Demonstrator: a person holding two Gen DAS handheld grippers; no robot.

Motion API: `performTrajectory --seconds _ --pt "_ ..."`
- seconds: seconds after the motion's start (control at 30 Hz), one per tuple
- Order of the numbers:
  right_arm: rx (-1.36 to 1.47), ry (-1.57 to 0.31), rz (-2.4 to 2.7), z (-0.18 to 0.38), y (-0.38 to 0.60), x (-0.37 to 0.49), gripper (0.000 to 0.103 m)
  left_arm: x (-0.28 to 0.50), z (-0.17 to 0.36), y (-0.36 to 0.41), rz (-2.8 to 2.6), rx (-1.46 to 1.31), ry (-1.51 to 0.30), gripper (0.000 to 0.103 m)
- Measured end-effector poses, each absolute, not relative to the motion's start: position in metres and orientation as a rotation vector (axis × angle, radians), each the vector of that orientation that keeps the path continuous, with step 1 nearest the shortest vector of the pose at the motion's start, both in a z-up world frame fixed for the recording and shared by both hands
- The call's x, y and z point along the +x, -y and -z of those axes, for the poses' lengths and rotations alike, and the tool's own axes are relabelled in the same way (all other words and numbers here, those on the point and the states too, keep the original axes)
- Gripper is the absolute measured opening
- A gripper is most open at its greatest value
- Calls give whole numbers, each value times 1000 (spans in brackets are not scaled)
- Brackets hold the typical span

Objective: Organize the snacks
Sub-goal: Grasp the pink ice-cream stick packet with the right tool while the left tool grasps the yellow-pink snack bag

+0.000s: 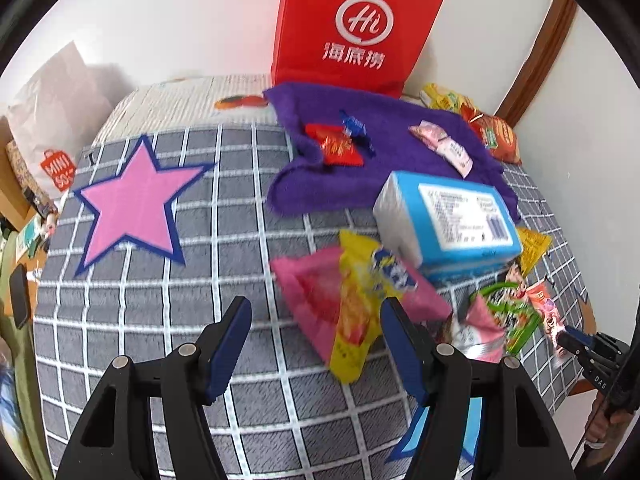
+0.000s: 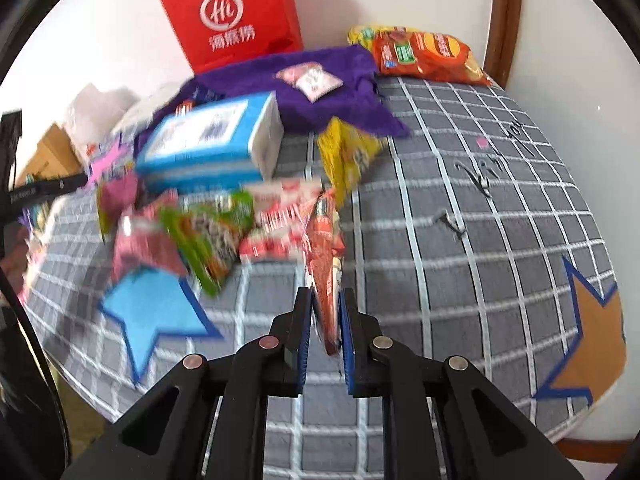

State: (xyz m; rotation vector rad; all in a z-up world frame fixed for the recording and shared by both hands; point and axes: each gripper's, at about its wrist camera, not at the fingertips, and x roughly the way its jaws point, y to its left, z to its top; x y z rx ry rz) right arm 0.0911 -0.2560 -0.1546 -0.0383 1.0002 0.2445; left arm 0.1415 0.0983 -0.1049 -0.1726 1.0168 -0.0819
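Nearest the right wrist camera, the right gripper [image 2: 325, 320] pinches a thin orange-red packet [image 2: 326, 264] edge-on between its blue pads, above the grey checked bed cover [image 2: 460, 280]. Just left of it a blue star [image 2: 148, 312] is printed on the cover, and an orange star [image 2: 592, 344] sits at the right edge.

Nearest the left wrist camera, the left gripper [image 1: 316, 332] hangs spread wide with nothing between its pads. Ahead of its right finger lies a heap of snacks: a yellow pouch [image 1: 356, 312] across a pink pack [image 1: 316, 296], with a green packet [image 1: 508, 312] and a small pink one [image 1: 480, 332] to the right. Left of the heap is a pink star [image 1: 128, 204].

Behind the heap rests a blue box [image 1: 452, 220], its far end on a purple towel [image 1: 384, 152]. On the towel lie a red packet [image 1: 338, 146], touching a blue wrapper [image 1: 354, 126], and apart to the right a pink sachet [image 1: 444, 144]. Beyond the towel's right corner sit an orange chip bag [image 1: 500, 138] and a yellow bag [image 1: 444, 98].

Farthest back, a red paper bag [image 1: 356, 28] stands upright against the white wall.
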Motion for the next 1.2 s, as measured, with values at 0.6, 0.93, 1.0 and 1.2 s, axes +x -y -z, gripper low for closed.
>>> performTrajectory --seconds 0.6,0.93,1.0,1.2 --pt "-9 -940 -179 193 252 134 30 135 110 -99 123 -222 -993 65" --pt "14 -860 -146 198 260 133 27 164 128 -72 158 -303 -1021 65" --pt "14 -839 -144 200 260 131 27 168 133 -70 155 -312 -1026 67" --pt "1 -824 -143 201 258 130 29 175 142 -61 110 -249 -1018 72"
